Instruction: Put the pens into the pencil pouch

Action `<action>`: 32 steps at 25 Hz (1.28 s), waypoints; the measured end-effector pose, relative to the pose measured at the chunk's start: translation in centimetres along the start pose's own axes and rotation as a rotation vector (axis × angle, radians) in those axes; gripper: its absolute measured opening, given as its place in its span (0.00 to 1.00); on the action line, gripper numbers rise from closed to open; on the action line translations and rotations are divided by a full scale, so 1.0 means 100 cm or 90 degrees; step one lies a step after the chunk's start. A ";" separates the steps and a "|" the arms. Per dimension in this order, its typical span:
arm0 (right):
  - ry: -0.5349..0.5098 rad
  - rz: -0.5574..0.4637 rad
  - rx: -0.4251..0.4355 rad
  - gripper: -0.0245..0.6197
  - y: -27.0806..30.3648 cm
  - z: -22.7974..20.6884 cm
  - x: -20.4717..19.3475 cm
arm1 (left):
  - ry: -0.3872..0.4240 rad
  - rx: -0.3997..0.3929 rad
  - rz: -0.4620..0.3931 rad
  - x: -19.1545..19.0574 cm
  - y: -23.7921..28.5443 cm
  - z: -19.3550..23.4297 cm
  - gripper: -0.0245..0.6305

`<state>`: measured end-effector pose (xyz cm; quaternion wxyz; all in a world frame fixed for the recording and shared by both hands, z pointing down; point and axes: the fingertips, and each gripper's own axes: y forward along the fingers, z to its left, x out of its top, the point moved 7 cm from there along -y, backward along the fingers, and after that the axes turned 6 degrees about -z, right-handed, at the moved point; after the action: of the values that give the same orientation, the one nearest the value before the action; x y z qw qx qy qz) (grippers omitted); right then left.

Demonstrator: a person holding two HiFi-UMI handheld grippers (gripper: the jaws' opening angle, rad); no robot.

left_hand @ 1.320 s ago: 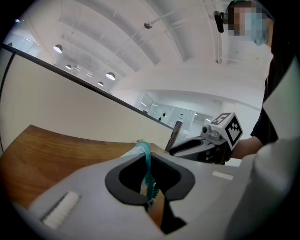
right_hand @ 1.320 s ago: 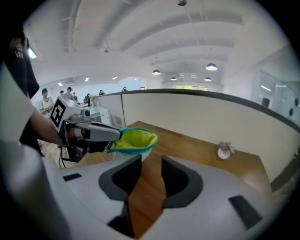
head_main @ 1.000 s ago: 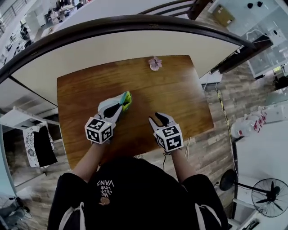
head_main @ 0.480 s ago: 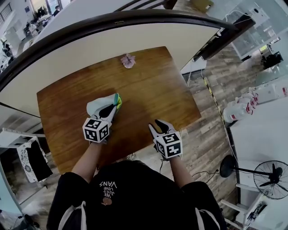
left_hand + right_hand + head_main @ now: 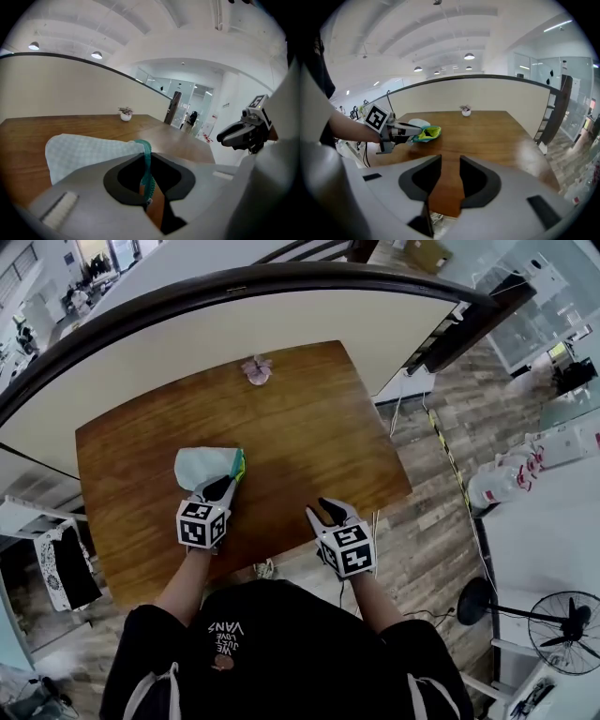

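Both tools have drawn back toward the person since a second ago, and the left tool has brought the pouch along, from nearer the middle of the bench to its left front part. Its jaws stand narrow, pinched on the pouch's teal zipper, with the pale body stretching away from them. The right tool is empty, jaws apart with bare wood between them, at the bench's near edge, well apart from the pouch.
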<state>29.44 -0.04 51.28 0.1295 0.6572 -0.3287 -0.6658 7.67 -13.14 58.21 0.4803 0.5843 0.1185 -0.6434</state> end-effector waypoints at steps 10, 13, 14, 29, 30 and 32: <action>0.061 -0.051 -0.030 0.19 -0.001 0.012 0.003 | -0.019 0.087 -0.008 0.003 -0.030 0.000 0.31; 0.072 -0.059 -0.037 0.19 0.000 0.021 0.004 | -0.004 0.079 -0.024 0.012 -0.048 0.002 0.31; 0.076 -0.061 -0.039 0.19 0.000 0.026 0.004 | 0.002 0.075 -0.030 0.015 -0.056 0.004 0.31; 0.078 -0.165 -0.084 0.07 0.006 0.140 0.032 | 0.061 -0.006 -0.108 0.028 -0.186 0.027 0.19; 0.080 -0.174 -0.091 0.06 0.005 0.147 0.032 | 0.069 -0.012 -0.112 0.029 -0.194 0.029 0.16; 0.096 -0.194 -0.103 0.06 0.003 0.160 0.034 | 0.080 -0.022 -0.120 0.030 -0.210 0.033 0.12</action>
<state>13.66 2.03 47.50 0.1038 0.7347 -0.1607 -0.6508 -9.90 -6.22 47.99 0.4195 0.6014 0.2137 -0.6455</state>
